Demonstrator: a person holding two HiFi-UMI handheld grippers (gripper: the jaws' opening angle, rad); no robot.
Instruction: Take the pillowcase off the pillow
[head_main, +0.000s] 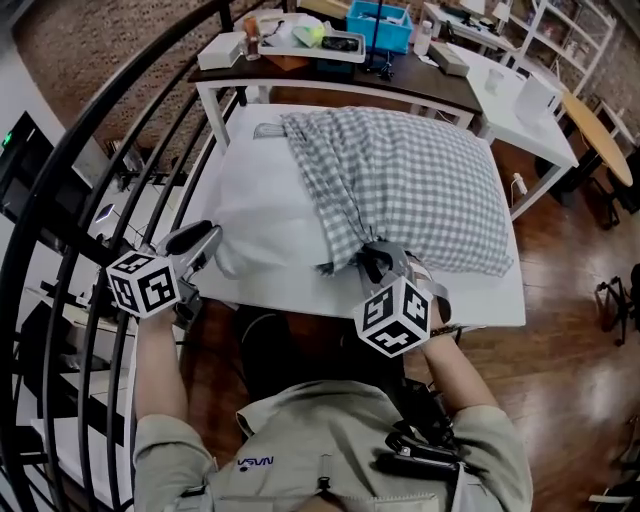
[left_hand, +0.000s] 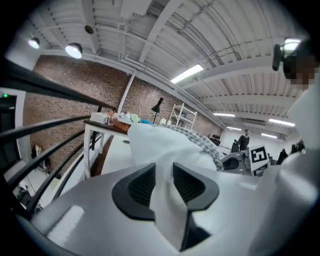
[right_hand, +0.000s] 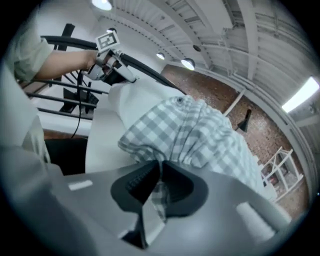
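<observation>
The gingham pillowcase (head_main: 410, 180) lies on the white desk (head_main: 480, 300), covering the far and right part of the white pillow (head_main: 262, 205). The pillow's near left part is bare.

Both are judged light and soft. The cloth is limp and is expected to bunch and cling to the stuffing, and the pillow is likely to be dragged along unless it is held back. The case is best taken at its open hem, and the pillow at its bare corner.

The whole layout, and how far the case is drawn back, is given only by the head view. There the grips are hidden behind the marker cubes. In the right gripper view, the right tool (right_hand: 161, 172) is seen closed narrowly on a gathered fold of the checked hem. In the left gripper view, the left tool (left_hand: 163, 172) is seen with its jaws narrow, a fold of white pillow fabric filling the gap and pressed by both pads.
</observation>
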